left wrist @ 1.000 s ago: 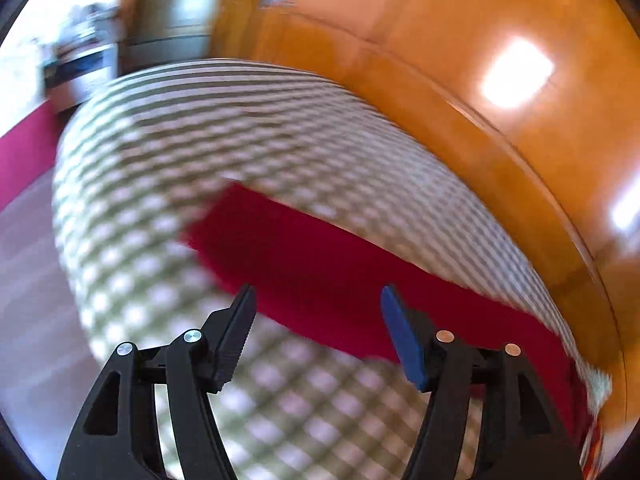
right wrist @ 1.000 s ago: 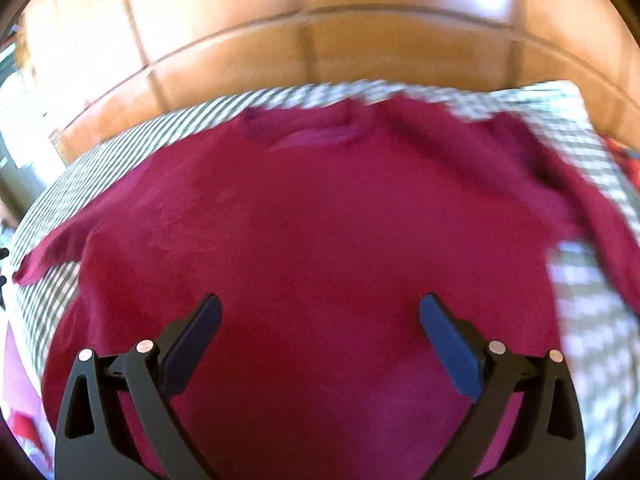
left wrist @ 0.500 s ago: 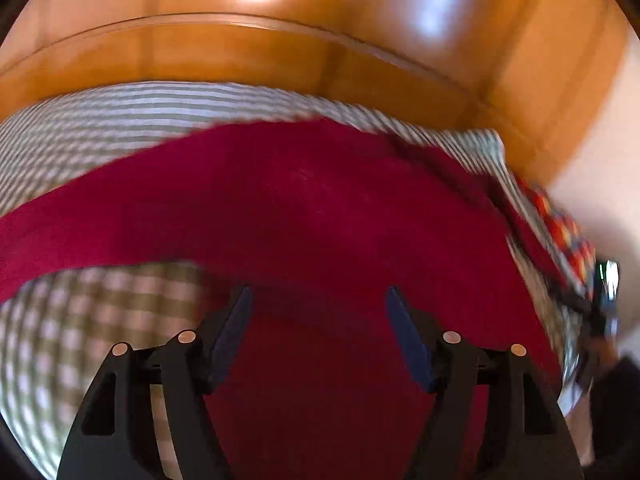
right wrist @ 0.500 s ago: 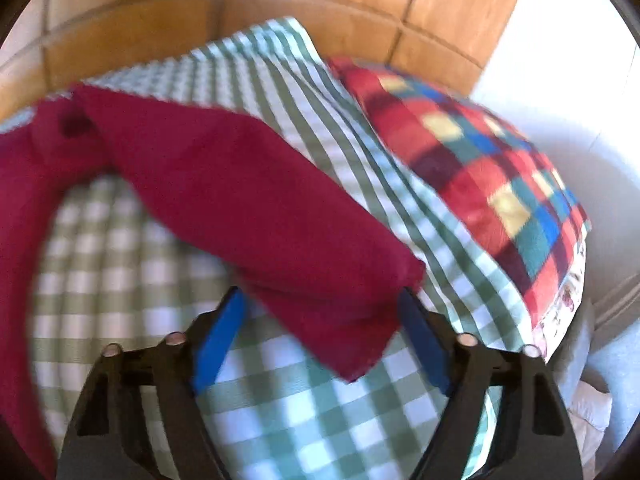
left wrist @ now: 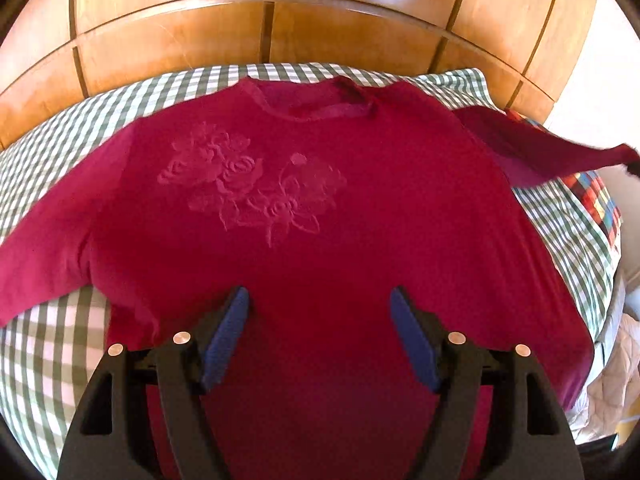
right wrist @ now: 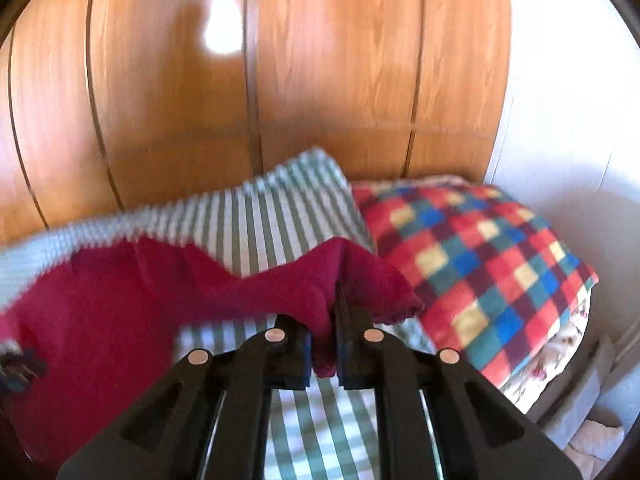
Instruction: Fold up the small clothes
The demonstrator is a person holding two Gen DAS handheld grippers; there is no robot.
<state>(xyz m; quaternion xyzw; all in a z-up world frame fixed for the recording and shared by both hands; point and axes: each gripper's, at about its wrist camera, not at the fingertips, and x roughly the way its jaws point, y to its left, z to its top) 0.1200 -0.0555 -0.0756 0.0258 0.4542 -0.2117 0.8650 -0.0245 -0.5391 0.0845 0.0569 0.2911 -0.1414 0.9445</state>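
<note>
**Operator:** On the checked bedspread (left wrist: 48,360) lay the red sweater (left wrist: 320,240), front up, its collar toward the wooden headboard (left wrist: 264,28). Where did each tool stand?

**Inspector:** Over the lower body of the sweater hung the left gripper (left wrist: 320,324), its jaws spread and opening wider, with nothing pressed between the pads. The right gripper (right wrist: 322,344) was pressed together on the cuff of the right sleeve (right wrist: 352,276), which was raised off the bedspread beside the plaid pillow (right wrist: 480,264).

**Operator:** What faults could follow?

**Inspector:** Three were judged likely. First, only a small fold of the cuff was pinched; a quick pull could have drawn it out of the jaws and dropped the sleeve short. Second, the body was not pinned by the left gripper, so tension on the sleeve could have dragged the whole sweater sideways and wrinkled it. Third, the sleeve could have landed twisted across the chest, giving an uneven fold.
</note>
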